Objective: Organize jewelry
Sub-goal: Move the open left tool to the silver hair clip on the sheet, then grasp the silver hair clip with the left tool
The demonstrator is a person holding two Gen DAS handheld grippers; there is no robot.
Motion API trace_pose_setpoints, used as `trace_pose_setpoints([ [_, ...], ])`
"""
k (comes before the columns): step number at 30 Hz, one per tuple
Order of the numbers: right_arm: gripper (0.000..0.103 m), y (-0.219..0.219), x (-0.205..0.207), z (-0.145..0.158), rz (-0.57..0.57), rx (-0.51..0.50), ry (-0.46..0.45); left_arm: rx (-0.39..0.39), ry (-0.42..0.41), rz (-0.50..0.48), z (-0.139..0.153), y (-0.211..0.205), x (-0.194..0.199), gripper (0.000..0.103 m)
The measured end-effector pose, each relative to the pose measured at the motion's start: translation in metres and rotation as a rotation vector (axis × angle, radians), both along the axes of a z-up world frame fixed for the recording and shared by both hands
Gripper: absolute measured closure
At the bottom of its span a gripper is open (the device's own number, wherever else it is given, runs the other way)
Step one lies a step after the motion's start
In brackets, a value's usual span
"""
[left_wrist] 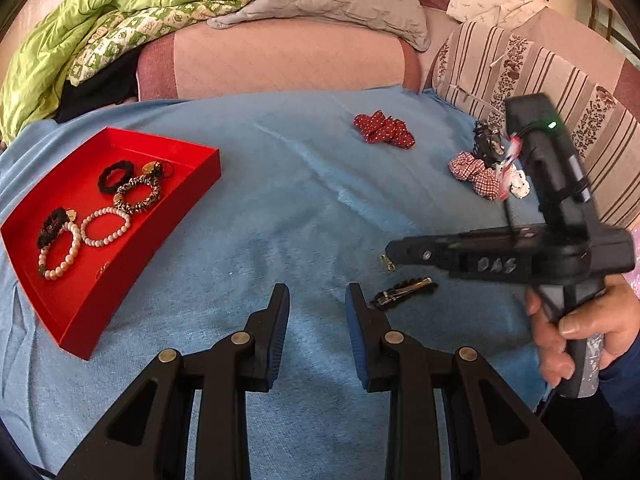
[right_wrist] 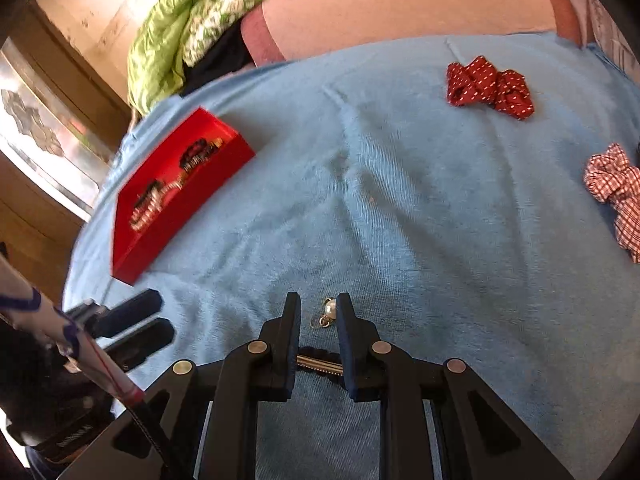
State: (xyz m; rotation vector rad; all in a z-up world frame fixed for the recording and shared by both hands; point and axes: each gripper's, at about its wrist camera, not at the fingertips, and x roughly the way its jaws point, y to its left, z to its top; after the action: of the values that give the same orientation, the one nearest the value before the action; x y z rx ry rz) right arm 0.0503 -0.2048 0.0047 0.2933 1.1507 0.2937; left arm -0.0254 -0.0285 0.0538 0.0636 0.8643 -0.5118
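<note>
Black jaws, blue pads, silver rivets

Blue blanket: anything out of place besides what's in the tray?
Yes. A pearl earring and hair clip lie loose by the right gripper, and scrunchies sit far from the red tray.

Both wrist views look forward, low over the blue blanket, sharing the red tray and polka-dot scrunchie.
</note>
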Motion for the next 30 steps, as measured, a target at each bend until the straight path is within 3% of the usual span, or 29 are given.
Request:
trace_pose_setpoints([
  [5,0.086,0.019,-0.004,-0.003,0.058,-0.150,-0.040,-0.019,0.008,-0.039,0.000,0.001,0.004,0.075],
  [11,0.086,-0.018,-0.007,0.021,-0.059,-0.077,-0.113,-0.047,0.025,-0.135,-0.004,-0.016,0.001,0.074],
  [14,0.086,-0.032,-0.008,0.028,-0.114,-0.046,-0.127,-0.015,0.007,-0.206,-0.008,-0.036,-0.004,0.073],
  [18,0.086,-0.039,-0.010,0.030,-0.134,-0.037,-0.125,0.056,-0.015,-0.256,-0.018,-0.060,-0.005,0.061],
  [25,0.086,-0.039,-0.010,0.031,-0.123,-0.022,-0.121,0.164,-0.030,-0.283,-0.039,-0.086,0.005,0.060],
  [28,0.086,-0.038,-0.008,0.030,-0.120,-0.016,-0.121,0.176,-0.047,-0.236,-0.045,-0.092,0.009,0.075],
  [30,0.086,-0.037,-0.008,0.031,-0.119,-0.017,-0.124,0.181,-0.062,-0.195,-0.043,-0.093,0.010,0.078],
])
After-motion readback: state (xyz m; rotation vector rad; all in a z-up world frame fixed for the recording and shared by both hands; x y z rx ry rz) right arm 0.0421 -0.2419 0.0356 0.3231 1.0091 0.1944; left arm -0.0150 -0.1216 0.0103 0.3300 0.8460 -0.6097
